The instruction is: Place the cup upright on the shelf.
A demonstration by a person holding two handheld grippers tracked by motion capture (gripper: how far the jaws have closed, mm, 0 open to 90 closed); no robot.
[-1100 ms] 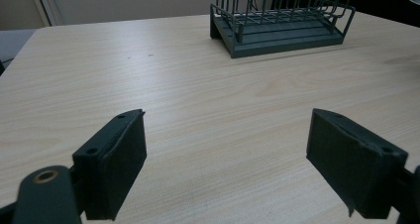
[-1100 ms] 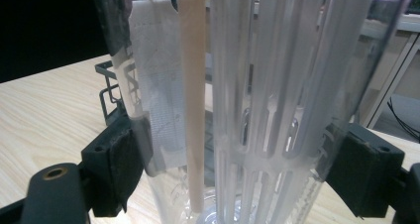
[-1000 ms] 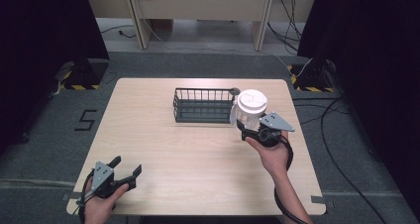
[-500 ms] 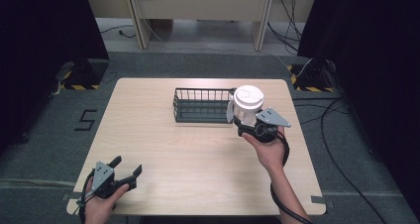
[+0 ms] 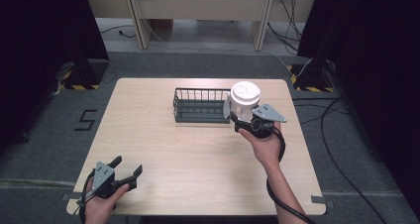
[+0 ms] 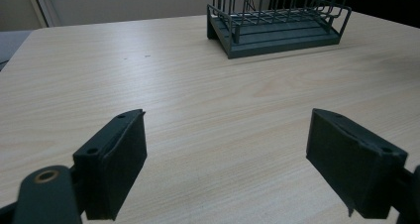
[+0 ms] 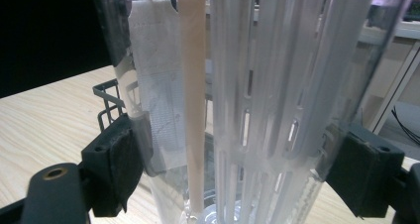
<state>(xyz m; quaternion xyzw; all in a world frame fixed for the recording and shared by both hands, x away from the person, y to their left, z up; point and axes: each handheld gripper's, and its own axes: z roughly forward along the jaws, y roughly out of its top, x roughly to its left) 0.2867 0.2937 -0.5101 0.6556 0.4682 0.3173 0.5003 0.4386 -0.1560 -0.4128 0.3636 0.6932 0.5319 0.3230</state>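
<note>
in the high view a light wooden rectangular table [image 5: 163, 135] takes up the middle of the frame, standing on grey carpet. just above the centre of the frame a dark green wire basket with a solid base [image 5: 200, 105] sits on the tabletop, and in the left gripper view the same basket [image 6: 277, 21] appears at the upper middle to upper right, with bare wood between it and the jaws. to the right of centre in the high view the right gripper [image 5: 241, 119], held in a hand [image 5: 266, 145] coming up from the bottom edge, grips a clear plastic cylindrical container with a white round lid [image 5: 241, 101], held just beside the right end of the basket and raised off the table. in the right gripper view the container [image 7: 267, 100] stands upright through the middle of the frame, its two black jaws pressed to its sides at lower left and lower right; a slotted white insert, a pale beige strip and a white mesh-like sheet can be seen through the clear wall. at the lower left of the high view the left gripper [image 5: 130, 173] rests by the near table edge in the other hand [image 5: 99, 206], its jaws spread wide with nothing between them, as the left gripper view shows too.
</note>
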